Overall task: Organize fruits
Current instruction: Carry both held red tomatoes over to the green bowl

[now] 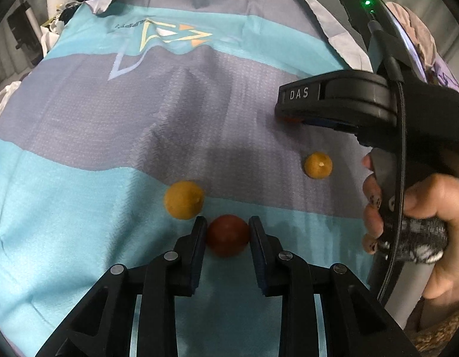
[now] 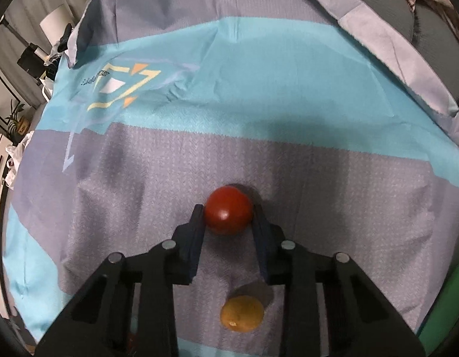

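- Step in hand: two red fruits are gripped at once, one per gripper; the fruits are judged to be sorted by colour, though no container or goal spot is seen.
- The left gripper [image 1: 228, 223] is clamped on a red fruit [image 1: 227, 235], the pads pressing both its flanks. The fruit lies on the cloth [image 1: 81, 238] or just over it; which cannot be told.
- The right gripper [image 2: 228, 211] is clamped on a second red fruit [image 2: 228, 209], held at the fingertips.
- All places are given from the left-held red fruit:
  - one yellow fruit [image 1: 184, 199] lies just beside it, up and to the left, close to the left finger [image 1: 196, 238];
  - a second yellow fruit [image 1: 318, 165] lies well apart, up and to the right;
  - the right gripper body is seen beyond that fruit, held by a hand [image 1: 431, 229].
- In the right wrist view, a yellow fruit [image 2: 242, 312] lies below the fingers, nearer the camera; it is judged to be that second one.
- Next move: both red fruits are to be lifted clear and carried together. The left lift calls for a straight rise, so the near yellow fruit is not knocked and rolled.
- Count: red fruits, two; yellow fruits, two; grippers, two; cloth, one.
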`<state>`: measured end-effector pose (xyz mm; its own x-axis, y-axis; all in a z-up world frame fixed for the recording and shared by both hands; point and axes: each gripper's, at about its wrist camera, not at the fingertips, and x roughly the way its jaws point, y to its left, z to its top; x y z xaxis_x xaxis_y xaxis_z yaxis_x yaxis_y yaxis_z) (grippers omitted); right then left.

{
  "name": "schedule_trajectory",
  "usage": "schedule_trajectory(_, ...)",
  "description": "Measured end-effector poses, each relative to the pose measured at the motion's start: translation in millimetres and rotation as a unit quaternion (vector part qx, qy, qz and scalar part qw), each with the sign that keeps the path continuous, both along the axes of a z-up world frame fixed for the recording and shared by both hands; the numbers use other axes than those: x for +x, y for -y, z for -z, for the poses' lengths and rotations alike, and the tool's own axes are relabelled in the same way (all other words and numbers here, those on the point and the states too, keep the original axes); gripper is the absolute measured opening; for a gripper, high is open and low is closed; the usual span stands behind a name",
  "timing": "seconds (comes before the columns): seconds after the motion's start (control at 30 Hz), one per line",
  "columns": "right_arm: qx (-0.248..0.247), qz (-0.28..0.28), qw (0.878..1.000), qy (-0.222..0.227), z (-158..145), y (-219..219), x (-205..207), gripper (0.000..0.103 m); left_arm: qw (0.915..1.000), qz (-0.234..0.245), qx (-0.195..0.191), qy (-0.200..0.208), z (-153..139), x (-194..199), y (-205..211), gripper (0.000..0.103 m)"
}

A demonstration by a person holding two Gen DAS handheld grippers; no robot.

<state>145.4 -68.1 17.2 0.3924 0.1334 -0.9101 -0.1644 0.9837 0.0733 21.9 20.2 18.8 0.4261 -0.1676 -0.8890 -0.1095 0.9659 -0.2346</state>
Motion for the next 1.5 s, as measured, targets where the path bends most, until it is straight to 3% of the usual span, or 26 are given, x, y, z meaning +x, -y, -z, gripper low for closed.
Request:
schedule_trajectory(0.43, 0.064, 0.032, 0.997, 0.028, -47.1, 67.9, -81.7, 0.031, 0.9992, 0.027, -0.009, 0.028, -19.2, -13.3, 16.8, 0.030)
schedule_trajectory(0.7, 0.085, 0.023, 0.996, 0.027, -48.0, 85.8, -134.4, 0.031, 0.9983, 0.031, -0.038, 0.030, -24.5, -14.5, 12.0, 0.030)
schedule_trajectory(1.03, 0.089, 0.006, 0.995, 0.037, -54.8, 84.1, -148.0, 0.031, 0.9981, 0.027, -0.043, 0.036, -30.4, -23.6, 7.7, 0.030)
schedule_trajectory(1.23, 0.098, 0.023, 0.994, 0.043, -57.9, 95.5, -160.1, 0.031, 0.9970, 0.044, -0.043, 0.046, -36.8, -27.1, 16.7, 0.030)
schedule_trajectory(1.37, 0.102, 0.038, 0.993, 0.049, -56.7, 108.6, -179.1, 0.031, 0.9948, 0.065, -0.071, 0.032, -33.6, -28.9, 26.0, 0.030)
schedule_trajectory(1.5, 0.111, 0.041, 0.992, 0.047, -56.7, 115.3, -179.4, 0.031, 0.9951, 0.069, -0.060, 0.038, -37.7, -30.6, 34.4, 0.030)
